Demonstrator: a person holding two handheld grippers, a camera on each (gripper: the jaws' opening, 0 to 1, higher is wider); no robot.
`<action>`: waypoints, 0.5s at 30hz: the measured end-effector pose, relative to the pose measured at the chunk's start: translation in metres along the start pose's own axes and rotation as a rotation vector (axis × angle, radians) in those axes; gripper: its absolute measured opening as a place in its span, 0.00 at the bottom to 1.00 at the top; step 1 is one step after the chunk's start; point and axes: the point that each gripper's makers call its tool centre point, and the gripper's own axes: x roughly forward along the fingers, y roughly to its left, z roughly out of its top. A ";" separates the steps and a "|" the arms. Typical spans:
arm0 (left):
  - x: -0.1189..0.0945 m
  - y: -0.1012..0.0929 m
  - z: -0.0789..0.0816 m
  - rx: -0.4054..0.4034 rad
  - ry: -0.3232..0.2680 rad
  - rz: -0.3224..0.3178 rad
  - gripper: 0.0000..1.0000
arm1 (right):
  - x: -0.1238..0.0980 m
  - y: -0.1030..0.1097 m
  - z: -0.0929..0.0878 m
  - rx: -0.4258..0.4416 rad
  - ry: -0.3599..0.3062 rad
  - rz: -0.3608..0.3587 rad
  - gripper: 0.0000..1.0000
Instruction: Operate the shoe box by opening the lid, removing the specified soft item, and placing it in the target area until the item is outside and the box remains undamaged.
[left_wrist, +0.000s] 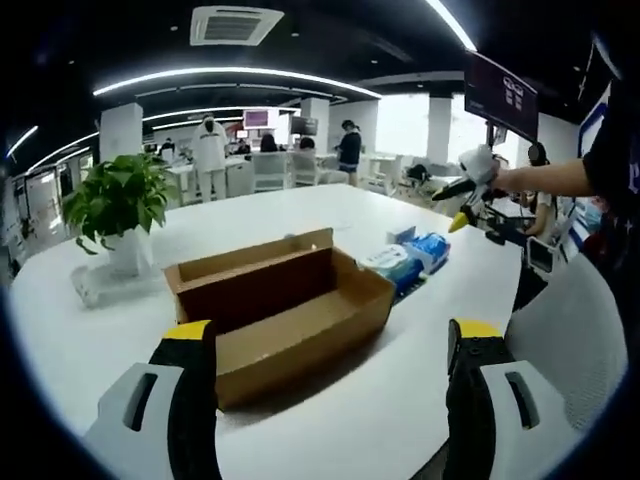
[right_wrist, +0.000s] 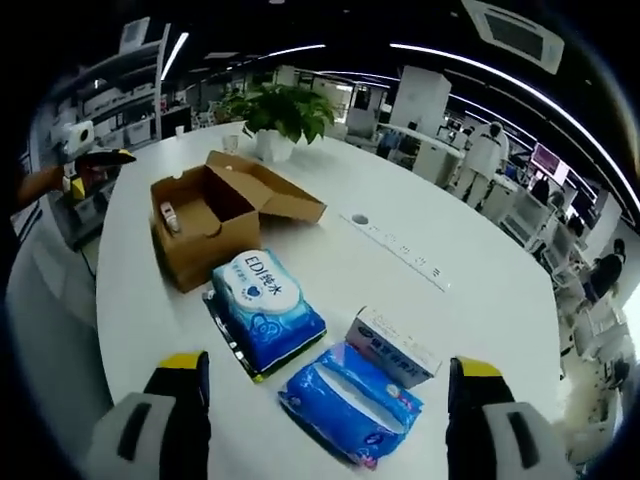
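A brown cardboard shoe box (left_wrist: 290, 320) lies on the white table (left_wrist: 400, 400) with its lid (right_wrist: 285, 200) folded back, and its inside looks bare apart from a small white item (right_wrist: 170, 215) on one wall. My left gripper (left_wrist: 330, 330) is open just in front of the box, touching nothing. My right gripper (right_wrist: 330, 362) is open above a blue-and-white wipes pack (right_wrist: 268, 308), a blue soft tissue pack (right_wrist: 350, 402) and a small white carton (right_wrist: 392, 345). These packs (left_wrist: 412, 262) lie beside the box. A hand holds the right gripper (left_wrist: 458, 205) up at the right.
A potted plant (left_wrist: 118, 205) stands on the table behind the box. A cable slot strip (right_wrist: 400, 250) runs along the table's middle. People stand among desks at the back of the office. The left gripper (right_wrist: 95, 158) is at the table's far edge.
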 end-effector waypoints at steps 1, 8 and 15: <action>0.001 0.001 0.001 0.003 0.000 0.001 0.95 | -0.001 0.002 0.000 0.004 0.000 -0.006 1.00; 0.008 0.013 0.005 0.010 0.005 -0.005 0.94 | -0.010 0.011 0.006 0.041 -0.045 -0.024 1.00; 0.021 0.020 0.007 0.056 0.033 -0.033 0.89 | -0.020 0.026 0.010 0.066 -0.078 -0.044 1.00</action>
